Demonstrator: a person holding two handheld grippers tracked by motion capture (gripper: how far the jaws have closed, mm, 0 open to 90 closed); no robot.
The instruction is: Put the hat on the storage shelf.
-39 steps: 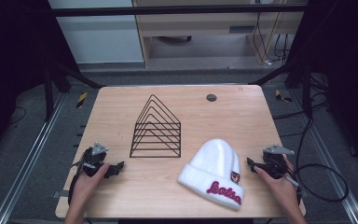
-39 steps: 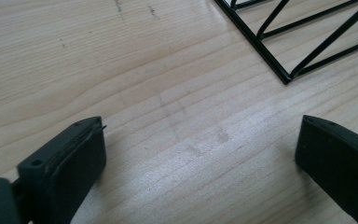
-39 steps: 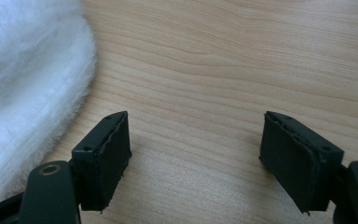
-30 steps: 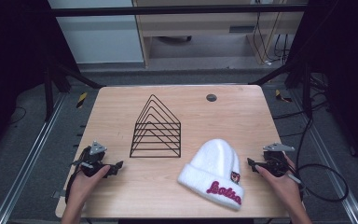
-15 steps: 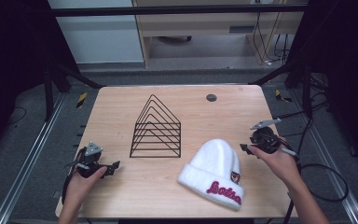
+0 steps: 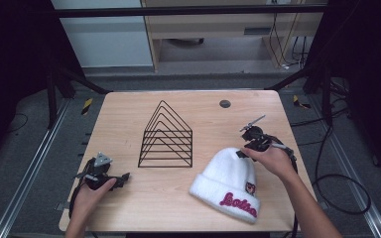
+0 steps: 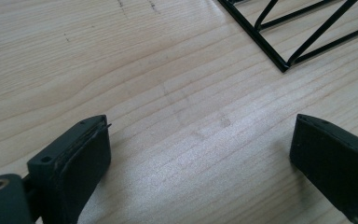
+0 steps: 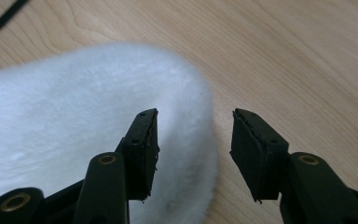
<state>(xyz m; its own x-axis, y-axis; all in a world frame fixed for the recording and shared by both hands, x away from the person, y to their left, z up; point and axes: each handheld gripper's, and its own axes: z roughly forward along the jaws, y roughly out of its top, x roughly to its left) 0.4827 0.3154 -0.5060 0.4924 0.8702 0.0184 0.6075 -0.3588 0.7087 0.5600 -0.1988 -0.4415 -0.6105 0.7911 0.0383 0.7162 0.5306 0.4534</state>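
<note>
The beanie is white with dark red lettering. The wire rack is black; the table is pale wood.

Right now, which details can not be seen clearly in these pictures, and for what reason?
- Right gripper, right gripper view: whether the jaws, which have just been closing, touch the white hat; its edge lies under their gap.
- Hat, high view: the red lettering and small patch are too small to read.
- Dark round spot on the table, high view: too small to identify.
- Wire rack, left gripper view: cut off by the top edge.
</note>
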